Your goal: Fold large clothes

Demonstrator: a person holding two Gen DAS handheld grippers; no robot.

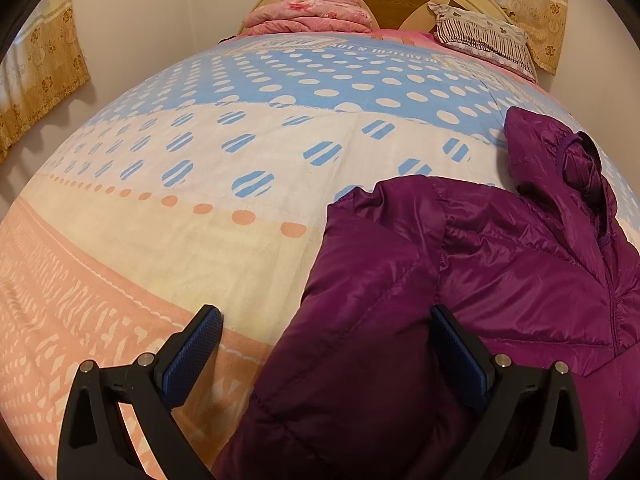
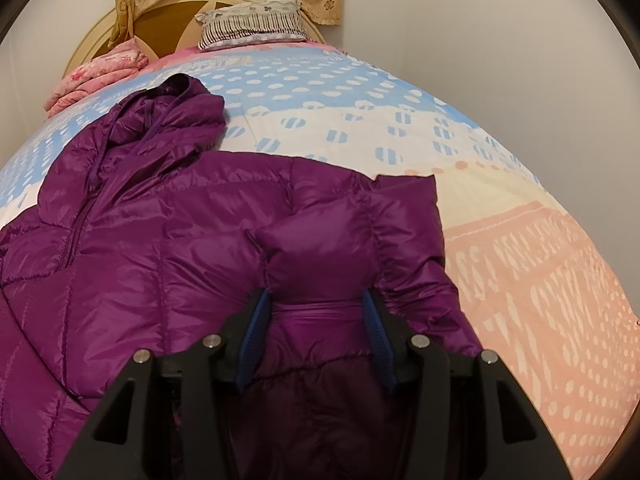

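A purple hooded puffer jacket (image 1: 500,264) lies front up on the bed, zipper closed, hood (image 1: 560,152) toward the headboard. My left gripper (image 1: 326,320) is open, its jaws wide apart over the jacket's left sleeve (image 1: 360,320), with one finger over the bedspread. In the right wrist view the jacket (image 2: 160,240) fills the left and centre. My right gripper (image 2: 316,304) is shut on the jacket's right sleeve (image 2: 320,256), which bunches between the blue pads.
The bedspread (image 1: 200,160) has blue, cream and pink dotted bands. A folded pink quilt (image 1: 308,16) and a striped pillow (image 1: 484,36) lie by the headboard (image 2: 168,12). Walls stand close on both sides. Curtains (image 1: 40,80) hang at left.
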